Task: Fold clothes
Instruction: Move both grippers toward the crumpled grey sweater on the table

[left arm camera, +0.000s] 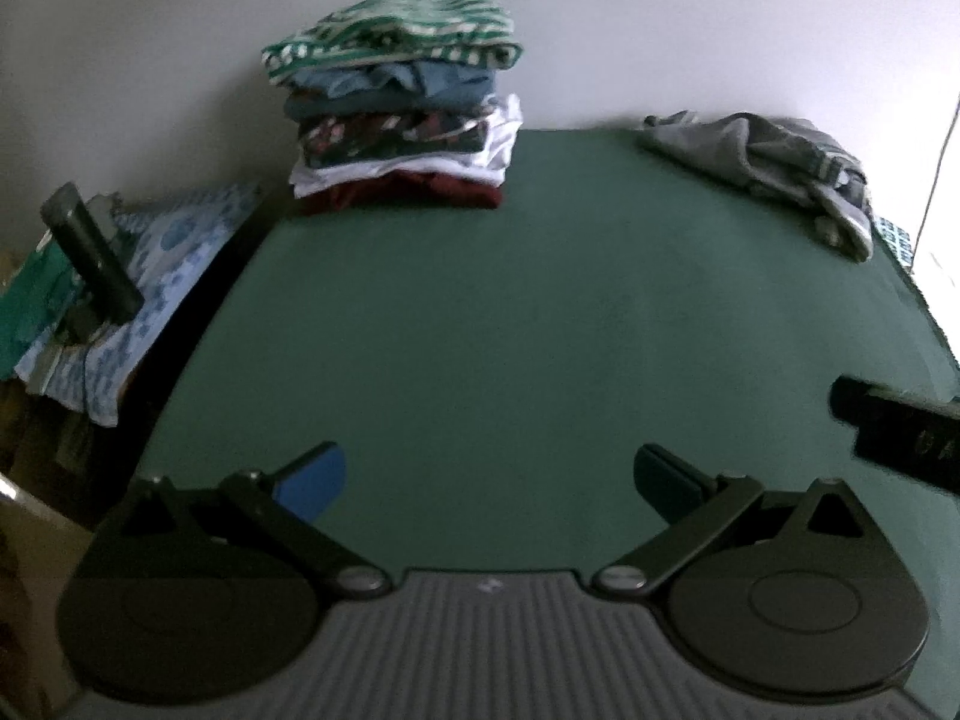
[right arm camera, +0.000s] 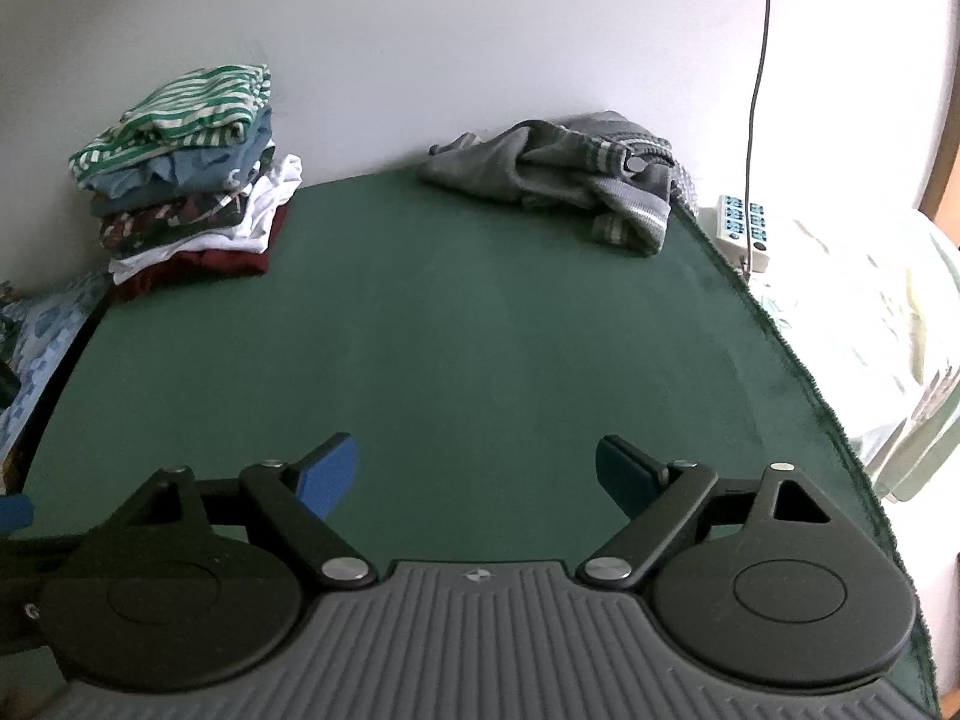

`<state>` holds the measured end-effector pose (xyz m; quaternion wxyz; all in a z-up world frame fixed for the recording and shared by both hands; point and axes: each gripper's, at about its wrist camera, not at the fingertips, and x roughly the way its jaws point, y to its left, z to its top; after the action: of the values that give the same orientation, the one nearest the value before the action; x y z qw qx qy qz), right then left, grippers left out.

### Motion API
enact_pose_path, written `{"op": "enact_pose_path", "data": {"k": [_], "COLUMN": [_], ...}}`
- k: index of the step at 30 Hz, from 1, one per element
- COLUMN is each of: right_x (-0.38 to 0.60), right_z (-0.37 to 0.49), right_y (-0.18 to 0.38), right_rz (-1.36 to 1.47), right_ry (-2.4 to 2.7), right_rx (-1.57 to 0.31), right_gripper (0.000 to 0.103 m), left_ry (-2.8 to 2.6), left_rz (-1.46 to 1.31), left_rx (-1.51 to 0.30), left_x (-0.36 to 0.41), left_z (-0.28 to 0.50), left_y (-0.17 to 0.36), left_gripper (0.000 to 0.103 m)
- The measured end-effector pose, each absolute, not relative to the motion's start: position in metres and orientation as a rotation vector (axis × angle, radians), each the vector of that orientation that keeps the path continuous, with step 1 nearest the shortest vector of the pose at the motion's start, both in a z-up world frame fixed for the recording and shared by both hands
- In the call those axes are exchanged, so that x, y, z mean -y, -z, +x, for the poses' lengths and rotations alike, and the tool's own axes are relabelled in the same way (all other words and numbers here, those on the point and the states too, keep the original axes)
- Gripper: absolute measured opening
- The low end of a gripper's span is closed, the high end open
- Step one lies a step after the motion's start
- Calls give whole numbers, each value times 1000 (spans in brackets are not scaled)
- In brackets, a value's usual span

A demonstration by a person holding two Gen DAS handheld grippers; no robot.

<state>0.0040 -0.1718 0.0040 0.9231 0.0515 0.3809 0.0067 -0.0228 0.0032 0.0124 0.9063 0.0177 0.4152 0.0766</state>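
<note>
My left gripper hangs over the flat, felt-like dark green table cover with its jaws spread as wide as they go and nothing between them; one blue ribbed pad shows on the left finger, the other pad looks dark. My right gripper stands nearly as wide, also empty, above the same napped green surface, whose right edge is rough and fringed.

At the far left corner, against the pale plain wall, sits the squared stack of folded clothes: a green-and-white striped knit on top, soft blue pieces under it, a dark floral print, a white cotton layer, and a deep red garment at the bottom touching the cover. At the far right corner lies the crumpled grey knitted garment with striped ribbed cuffs, unfolded, heaped in loose ridges, well apart from both my tools.

Off the left edge a blue-and-white patterned cloth lies rumpled beside the table with a dark, blunt rectangular object on it; I cannot tell what it is. Right of the table, a white power strip rests beside pale bedding, a thin cord running up the wall.
</note>
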Motion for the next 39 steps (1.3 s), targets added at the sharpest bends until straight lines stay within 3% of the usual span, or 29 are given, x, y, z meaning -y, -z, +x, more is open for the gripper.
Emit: {"op": "enact_pose_path", "data": {"k": [17,39], "right_x": [229,261], "right_z": [-23,-51], "right_y": [-18,-15], "right_rz": [225,246], "right_ry": [248,441], "right_rx": [-741,-751], "right_gripper": [88,88], "left_ry": [117,361], "left_rz": [137,175], "left_rx": [-753,-804], "left_x": [70,115], "left_z": [-5,4], "left_y": [-34,-28], "left_gripper": [102,102]}}
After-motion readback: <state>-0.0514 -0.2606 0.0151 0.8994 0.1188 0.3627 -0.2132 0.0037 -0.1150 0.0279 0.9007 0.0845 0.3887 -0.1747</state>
